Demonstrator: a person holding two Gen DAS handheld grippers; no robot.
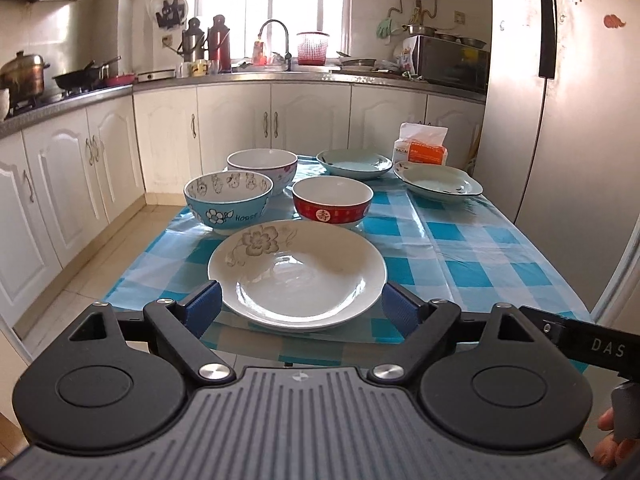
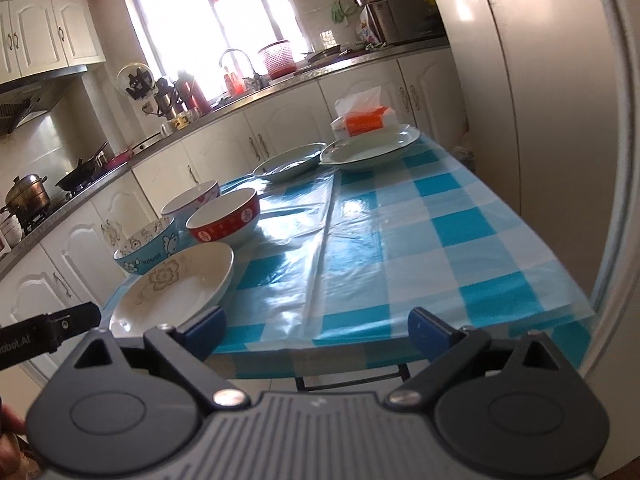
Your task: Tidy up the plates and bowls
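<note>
A white flower-print plate (image 1: 297, 274) lies at the near edge of the blue checked table (image 1: 480, 248). Behind it stand a blue cartoon bowl (image 1: 228, 202), a red bowl (image 1: 332, 202) and a white bowl with pink print (image 1: 262, 168). Two pale green plates (image 1: 354, 163) (image 1: 438, 182) lie at the far right. My left gripper (image 1: 302, 312) is open, its jaws either side of the white plate's near rim, apart from it. My right gripper (image 2: 318, 330) is open and empty at the table's near edge, right of the white plate (image 2: 176, 290).
A tissue pack (image 1: 424, 148) stands at the table's far right corner. A fridge (image 1: 560, 120) flanks the table's right side. White cabinets (image 1: 240, 124) with a cluttered counter and sink run behind and along the left. The right half of the tablecloth (image 2: 420, 232) is bare.
</note>
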